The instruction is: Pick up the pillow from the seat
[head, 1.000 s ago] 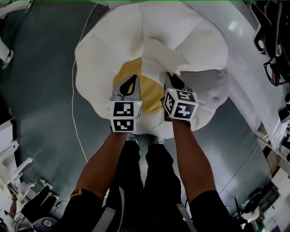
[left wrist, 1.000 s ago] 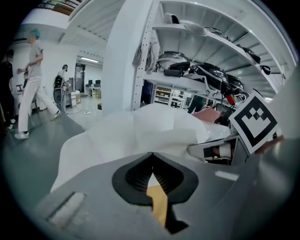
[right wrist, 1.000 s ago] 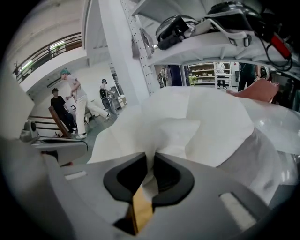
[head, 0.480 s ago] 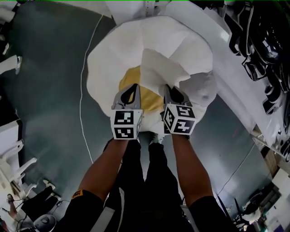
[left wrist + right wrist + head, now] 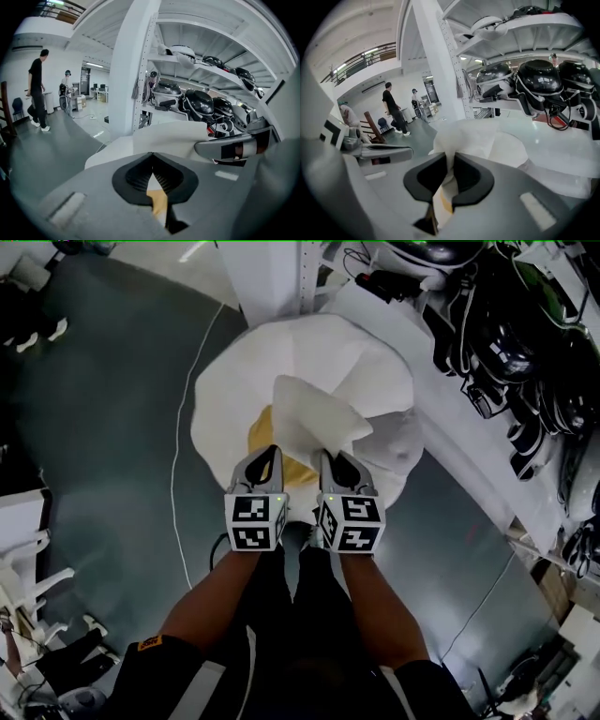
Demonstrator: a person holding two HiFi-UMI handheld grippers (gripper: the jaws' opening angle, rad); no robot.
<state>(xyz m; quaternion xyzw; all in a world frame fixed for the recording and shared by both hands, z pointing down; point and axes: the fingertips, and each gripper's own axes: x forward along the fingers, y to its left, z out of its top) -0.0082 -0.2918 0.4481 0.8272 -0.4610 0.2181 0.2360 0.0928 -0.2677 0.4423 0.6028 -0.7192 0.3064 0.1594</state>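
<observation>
The pillow (image 5: 314, 413), white with a yellow face, hangs above the round white seat (image 5: 239, 381). Its near edge is pinched by both grippers. In the head view my left gripper (image 5: 267, 456) grips the yellow part and my right gripper (image 5: 335, 460) grips the white part beside it. The left gripper view has my left gripper (image 5: 152, 161) shut on yellow fabric, with the pillow (image 5: 178, 138) folding away ahead. The right gripper view has my right gripper (image 5: 451, 159) shut on a bunched fold of the pillow (image 5: 464, 136).
Shelving with black helmets and cables (image 5: 511, 343) runs along the right above a white ledge (image 5: 473, 451). A white post (image 5: 272, 277) stands behind the seat. A white cable (image 5: 175, 474) trails over the grey floor. Two people (image 5: 37, 89) stand far off.
Both grippers have risen with the pillow and drawn closer together. The seat and floor now look smaller and farther below, and the shelving has come into view.
</observation>
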